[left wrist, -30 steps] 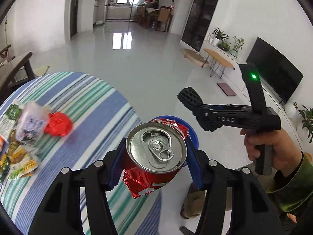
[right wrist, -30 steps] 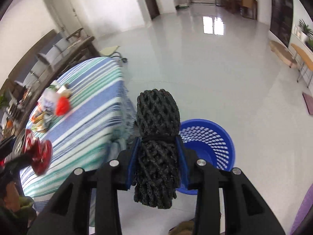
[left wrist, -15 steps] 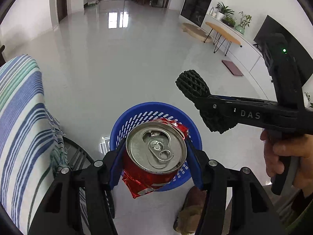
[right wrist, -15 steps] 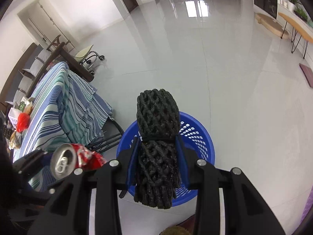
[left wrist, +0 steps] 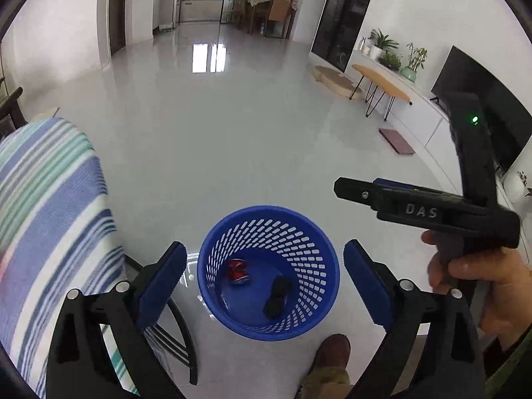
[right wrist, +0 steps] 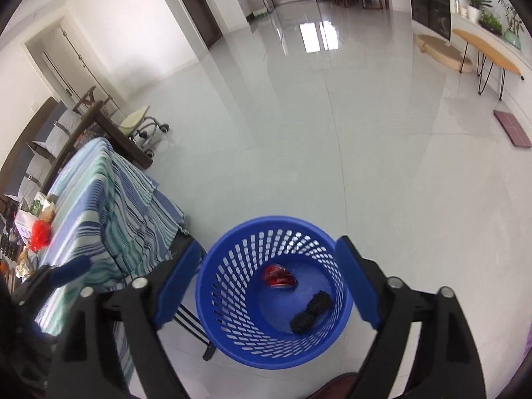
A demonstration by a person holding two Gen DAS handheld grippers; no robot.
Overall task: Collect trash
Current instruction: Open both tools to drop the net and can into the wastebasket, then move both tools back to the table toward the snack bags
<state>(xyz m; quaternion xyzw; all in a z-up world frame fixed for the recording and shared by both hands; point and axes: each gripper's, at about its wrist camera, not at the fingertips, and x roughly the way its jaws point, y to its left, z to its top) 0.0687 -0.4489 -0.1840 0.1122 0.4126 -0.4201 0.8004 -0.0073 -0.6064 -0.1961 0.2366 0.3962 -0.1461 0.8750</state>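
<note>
Can (left wrist: 238,270) and black net (left wrist: 276,296) lie in the basket (left wrist: 319,286), well below both empty grippers (left wrist: 264,282) (right wrist: 267,282), whose jaws are opening wide.

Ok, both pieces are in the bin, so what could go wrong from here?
1. The bin stands close beside the tablecloth's hanging edge; swinging back, the left gripper could snag it.
2. More trash sits near the table's far end, a long reach.
3. A shoe is by the bin; a step might tip it.

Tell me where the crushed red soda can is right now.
In both wrist views the crushed red soda can lies at the bottom of the blue plastic basket, beside the black foam net.
</note>
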